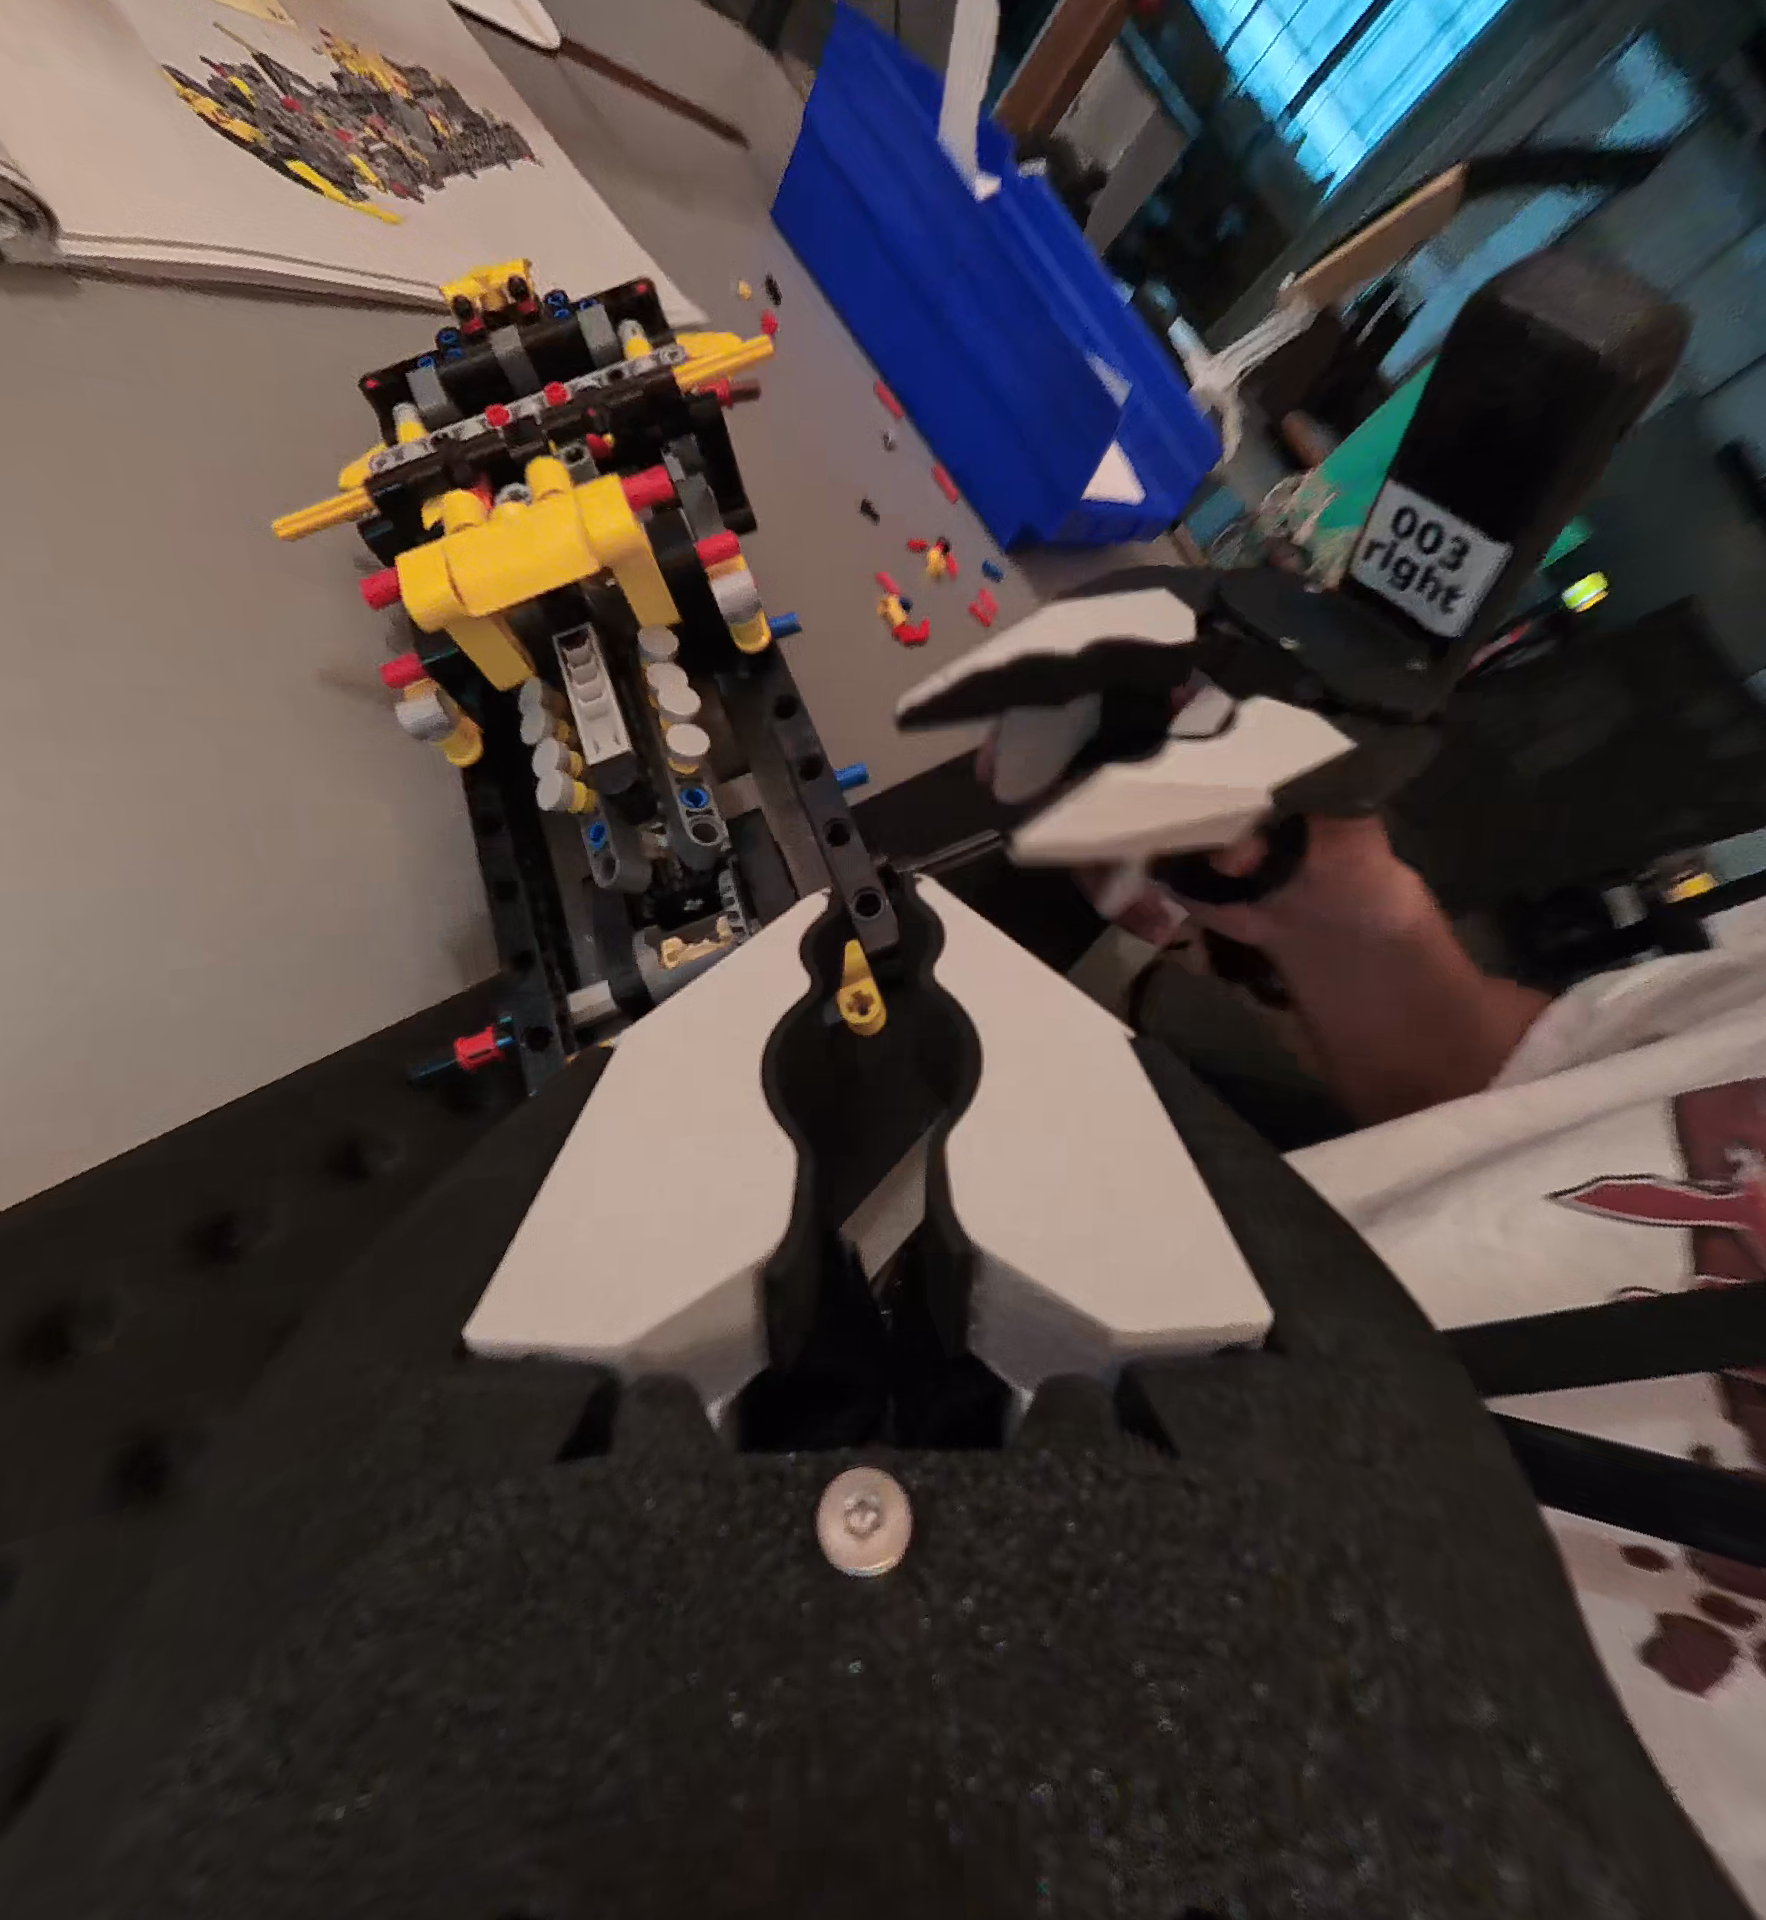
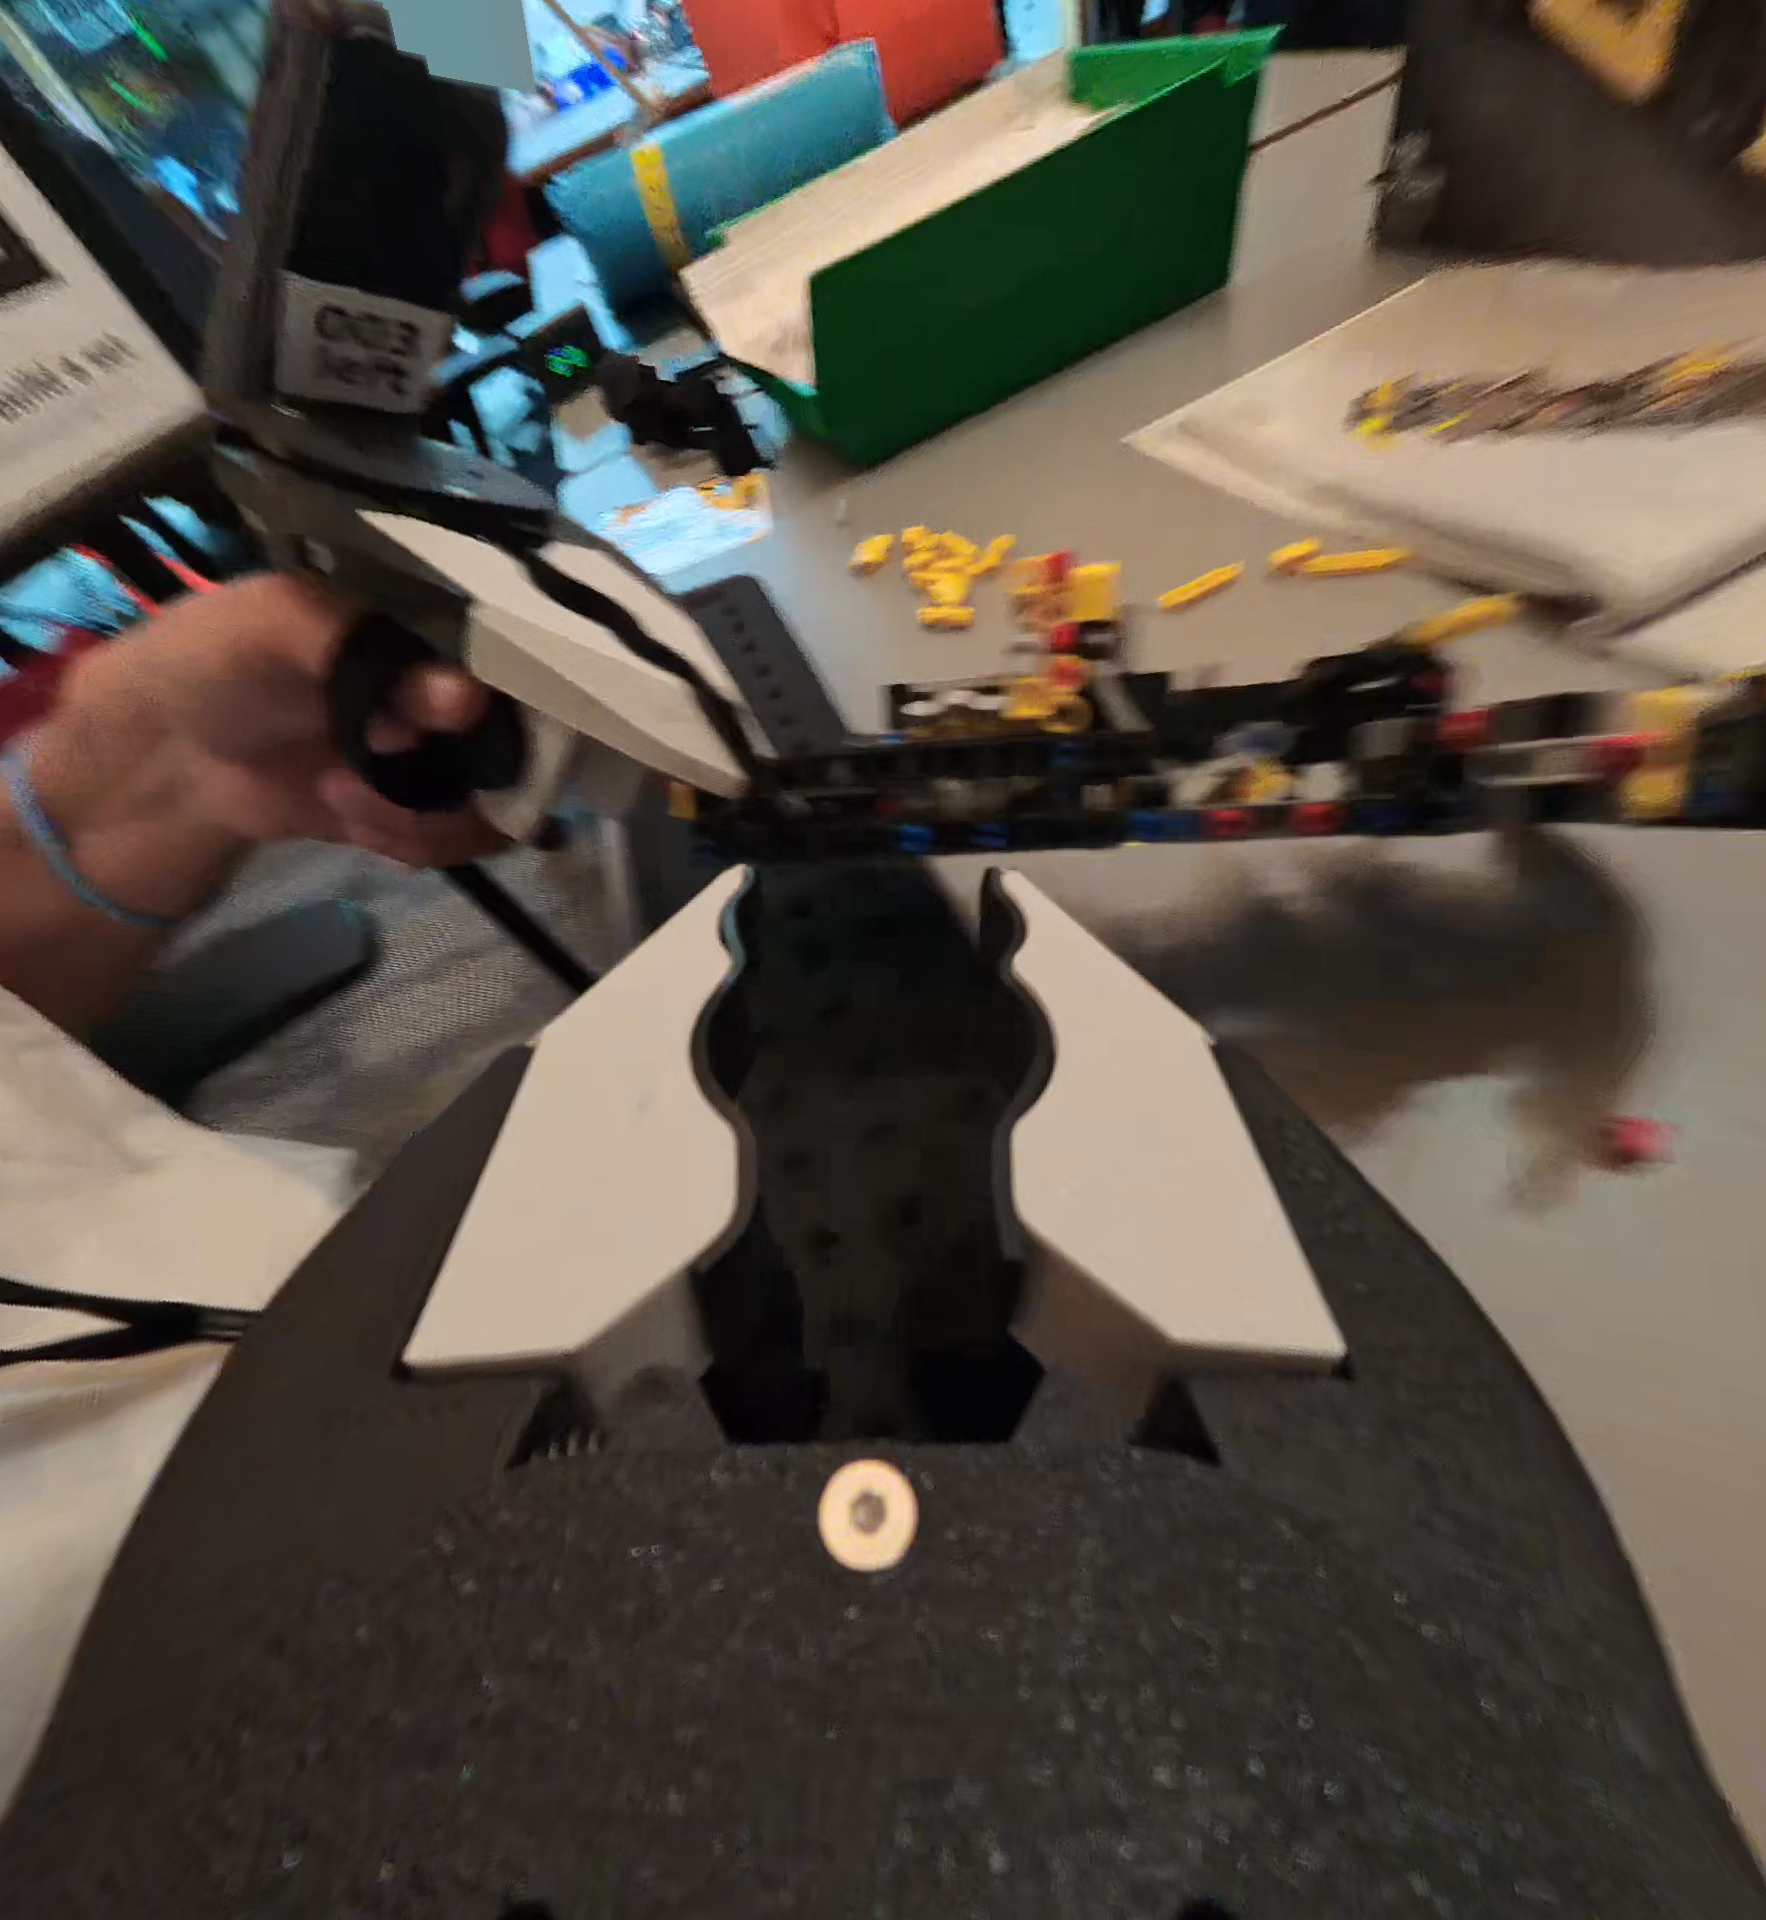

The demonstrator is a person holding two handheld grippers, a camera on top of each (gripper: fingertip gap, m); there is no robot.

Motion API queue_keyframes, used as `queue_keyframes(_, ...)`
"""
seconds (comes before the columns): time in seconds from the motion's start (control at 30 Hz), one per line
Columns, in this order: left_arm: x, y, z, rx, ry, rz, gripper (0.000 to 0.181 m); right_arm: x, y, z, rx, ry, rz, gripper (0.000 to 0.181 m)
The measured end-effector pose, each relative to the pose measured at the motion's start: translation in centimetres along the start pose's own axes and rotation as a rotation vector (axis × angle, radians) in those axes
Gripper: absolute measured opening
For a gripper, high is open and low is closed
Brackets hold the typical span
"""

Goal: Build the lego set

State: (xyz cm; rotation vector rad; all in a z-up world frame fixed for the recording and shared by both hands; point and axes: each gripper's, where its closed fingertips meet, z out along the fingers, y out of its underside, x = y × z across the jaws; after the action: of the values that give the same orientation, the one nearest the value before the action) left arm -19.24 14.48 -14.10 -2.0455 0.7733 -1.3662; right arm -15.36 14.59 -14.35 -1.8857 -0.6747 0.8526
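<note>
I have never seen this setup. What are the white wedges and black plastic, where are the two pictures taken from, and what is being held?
Each picture comes from a camera on a handheld gripper, looking along its white jaws. A person squeezes one in each hand. The left gripper is closed on a black beam at the near end of the half-built yellow and black lego model. The right gripper is open and holds nothing. On the grey table lie an instruction booklet, loose lego pieces and a blue bin.

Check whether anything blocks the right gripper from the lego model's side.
Nothing visible does. The right gripper is open just short of the lego model, with only bare table between. The left gripper already grips the model's near end.
</note>
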Motion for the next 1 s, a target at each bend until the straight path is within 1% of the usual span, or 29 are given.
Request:
queue_keyframes(0.07, -0.2, -0.9, -0.7, 0.027, 0.044, -0.061, 0.009, 4.3, -0.2, -1.1, -0.046, 0.115, -0.083, 0.034)
queue_keyframes(0.13, -0.5, -1.6, -1.1, 0.045, 0.076, -0.106, 0.009, 9.3, 1.5, -1.9, -0.176, 0.225, -0.109, 0.032)
queue_keyframes(0.17, -0.5, -1.8, -1.2, 0.047, 0.087, -0.118, 0.010, 11.5, 2.7, -2.0, -0.255, 0.256, -0.077, 0.028)
queue_keyframes(0.23, -0.5, -1.9, -1.2, 0.047, 0.103, -0.130, 0.010, 14.0, 4.7, -1.9, -0.366, 0.262, -0.003, 0.022)
queue_keyframes(0.3, -0.4, -2.0, -1.1, 0.050, 0.121, -0.143, 0.010, 15.5, 5.7, -1.7, -0.405, 0.289, 0.013, 0.021)
queue_keyframes(0.4, -0.5, -1.7, -1.0, 0.047, 0.128, -0.149, 0.010, 16.4, 6.0, -1.9, -0.440, 0.357, -0.048, 0.017)
queue_keyframes(0.5, -0.5, -1.5, -0.9, 0.044, 0.128, -0.149, 0.010, 16.8, 6.2, -1.7, -0.468, 0.391, -0.095, 0.014)
queue_keyframes(0.67, -0.5, -1.3, -0.7, 0.033, 0.135, -0.155, 0.010, 16.8, 5.7, -1.4, -0.469, 0.372, -0.054, 0.011)
queue_keyframes(0.83, -0.4, -1.3, -0.6, 0.024, 0.136, -0.147, 0.010, 17.0, 5.9, -1.1, -0.541, 0.360, -0.041, 0.010)
queue_keyframes(0.9, -0.4, -1.5, -0.6, 0.027, 0.141, -0.151, 0.010, 17.0, 6.2, -1.0, -0.585, 0.361, -0.055, 0.011)
queue_keyframes(1.0, -0.3, -1.6, -0.6, 0.028, 0.147, -0.160, 0.010, 17.1, 6.2, -0.9, -0.609, 0.378, -0.081, 0.010)
